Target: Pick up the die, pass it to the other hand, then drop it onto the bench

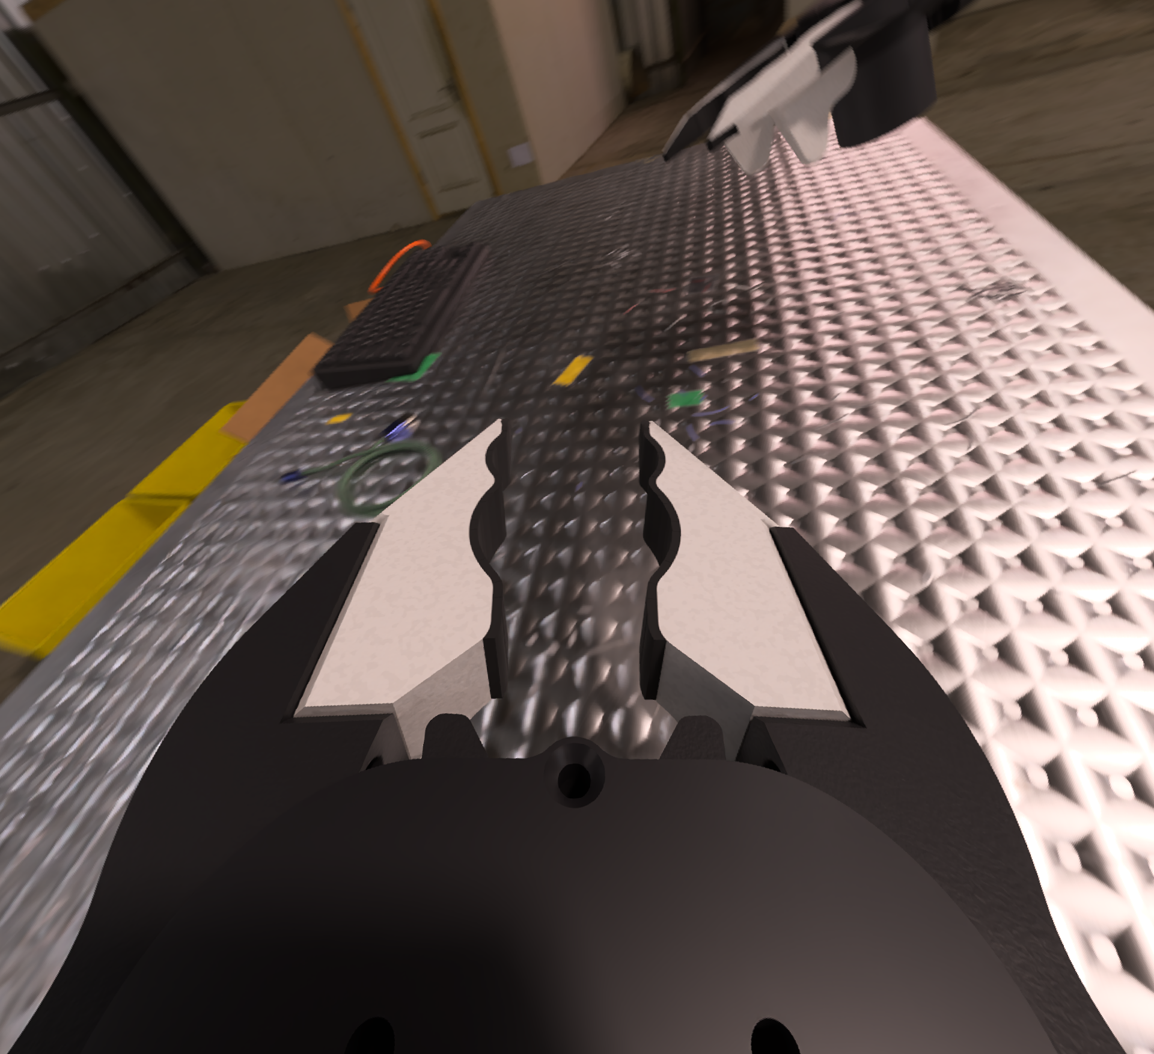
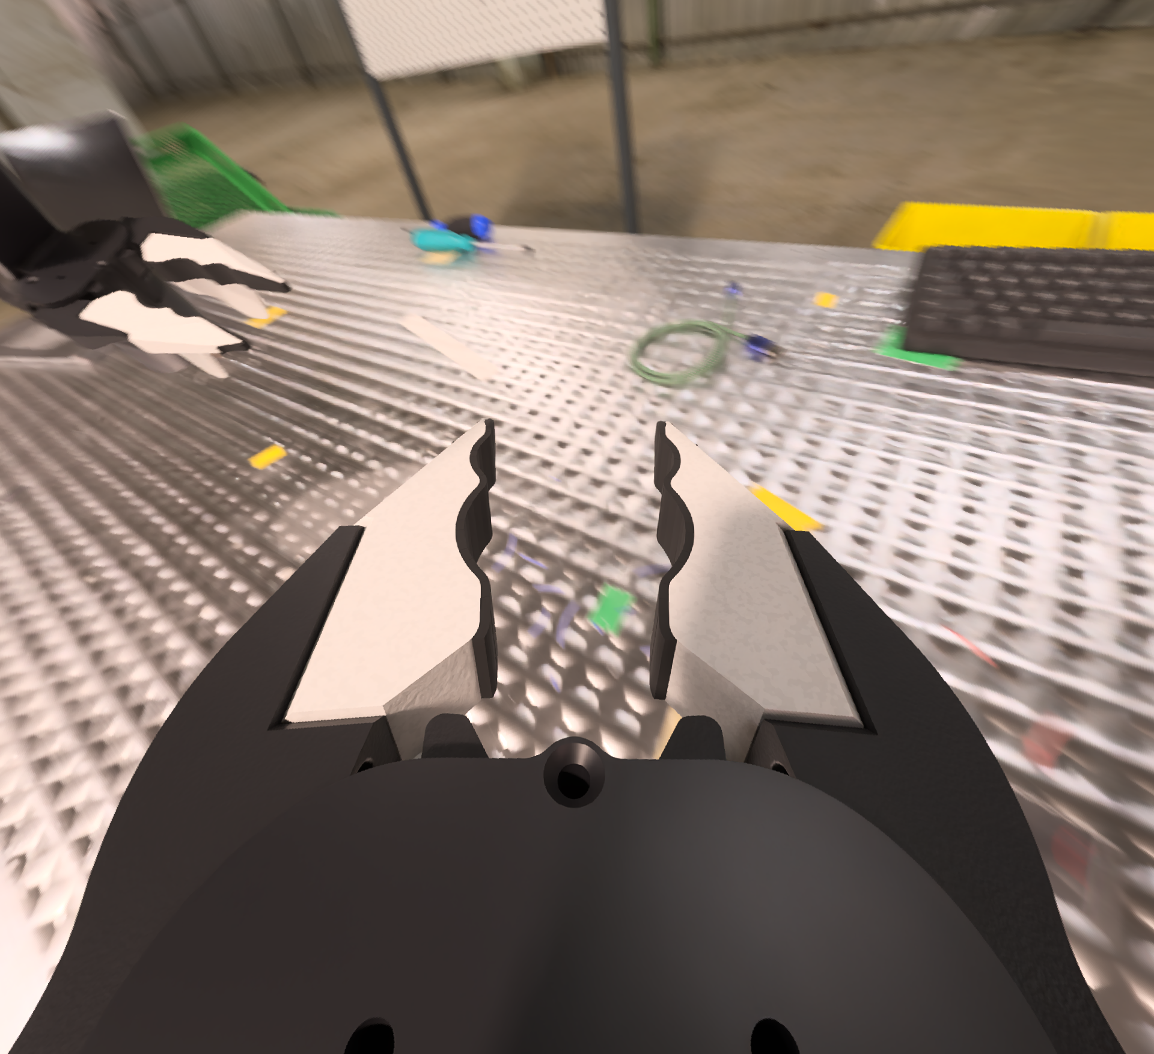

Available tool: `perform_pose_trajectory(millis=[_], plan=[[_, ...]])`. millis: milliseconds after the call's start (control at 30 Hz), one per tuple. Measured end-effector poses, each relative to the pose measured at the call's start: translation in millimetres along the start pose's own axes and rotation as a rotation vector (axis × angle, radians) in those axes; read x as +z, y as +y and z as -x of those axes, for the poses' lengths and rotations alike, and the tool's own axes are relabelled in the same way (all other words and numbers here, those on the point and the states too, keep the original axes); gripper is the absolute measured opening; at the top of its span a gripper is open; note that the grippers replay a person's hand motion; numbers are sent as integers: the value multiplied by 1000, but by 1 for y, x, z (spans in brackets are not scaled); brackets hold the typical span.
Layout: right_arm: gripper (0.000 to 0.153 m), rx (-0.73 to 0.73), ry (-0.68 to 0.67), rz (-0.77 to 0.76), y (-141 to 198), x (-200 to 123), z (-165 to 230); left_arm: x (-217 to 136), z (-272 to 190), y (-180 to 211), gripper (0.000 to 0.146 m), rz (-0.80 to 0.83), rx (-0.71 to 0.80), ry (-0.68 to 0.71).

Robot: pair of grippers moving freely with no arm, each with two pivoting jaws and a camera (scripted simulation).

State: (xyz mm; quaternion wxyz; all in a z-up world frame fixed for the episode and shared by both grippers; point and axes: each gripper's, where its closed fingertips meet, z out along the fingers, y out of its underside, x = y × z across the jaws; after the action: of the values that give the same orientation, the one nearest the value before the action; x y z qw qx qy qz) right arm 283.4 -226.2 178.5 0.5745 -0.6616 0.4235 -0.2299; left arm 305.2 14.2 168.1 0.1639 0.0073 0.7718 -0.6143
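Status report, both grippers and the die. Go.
Left gripper open, empty. Right gripper open, empty. Die not in view. Green cable coil and keyboard on bench.

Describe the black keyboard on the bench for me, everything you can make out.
The flat black rectangular keyboard lies face up on the embossed metal bench, near its edge, rows of dark keys showing, blurred. A green scrap pokes out from under its near corner. In the left wrist view it hides part of an orange loop. Yellow bins stand just beyond. Neither tongs touch it.

Both the left gripper [image 1: 574,430] and the right gripper [image 2: 571,430] have matte black rounded housings, white wedge fingers [image 1: 412,574] and dark, seemingly rubbery scalloped pads [image 2: 478,524].
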Motion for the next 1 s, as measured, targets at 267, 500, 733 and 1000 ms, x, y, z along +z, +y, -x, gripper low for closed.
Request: perform_pose_trajectory(millis=[267, 500, 733, 1000], plan=[[67, 60, -215, -200, 39, 94, 38, -172, 108, 22, 68, 307, -19, -422], [77, -6, -209, -179, 56, 105, 42, -322, 161, 103, 87, 678, -238, -589], [77, -32, -233, -120, 66, 117, 49, -379, 140, 183, 79, 1216, -438, -329], [77, -87, -230, -117, 67, 113, 53, -388, 123, 227, 66, 1511, -531, -165]])
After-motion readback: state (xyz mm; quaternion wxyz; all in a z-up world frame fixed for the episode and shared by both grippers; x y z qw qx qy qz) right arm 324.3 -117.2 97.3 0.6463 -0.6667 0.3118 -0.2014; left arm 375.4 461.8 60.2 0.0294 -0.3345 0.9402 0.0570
